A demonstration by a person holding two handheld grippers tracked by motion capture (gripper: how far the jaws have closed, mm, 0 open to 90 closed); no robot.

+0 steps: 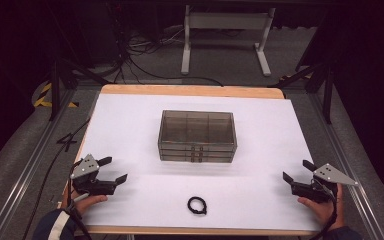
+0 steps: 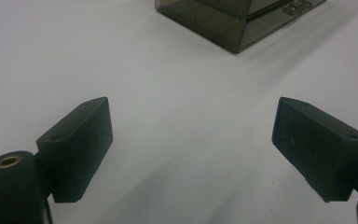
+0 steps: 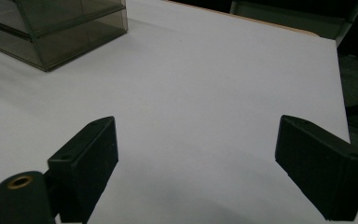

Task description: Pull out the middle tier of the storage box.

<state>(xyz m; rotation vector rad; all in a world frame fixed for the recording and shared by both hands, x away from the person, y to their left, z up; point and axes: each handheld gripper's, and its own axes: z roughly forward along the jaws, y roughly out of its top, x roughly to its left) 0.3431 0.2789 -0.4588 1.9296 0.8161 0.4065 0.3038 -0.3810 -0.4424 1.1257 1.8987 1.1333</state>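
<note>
On the near side of the smoky drawer box (image 1: 197,136), well apart from it, I am holding my two grippers low over the white tabletop (image 1: 130,120). My left gripper (image 1: 115,169) is sitting off the box's near left corner, its fingers (image 2: 77,147) spread wide and gripping nothing. My right gripper (image 1: 296,170) is sitting off the box's near right corner, its fingers (image 3: 86,163) likewise standing wide apart with only bare tabletop between them. The black ring (image 1: 197,205) is lying flat on the tabletop straight in front of the box, nearer to me than the box, between my two grippers and touching neither. The box is standing closed at mid-tabletop, its drawer pulls facing me.
</note>
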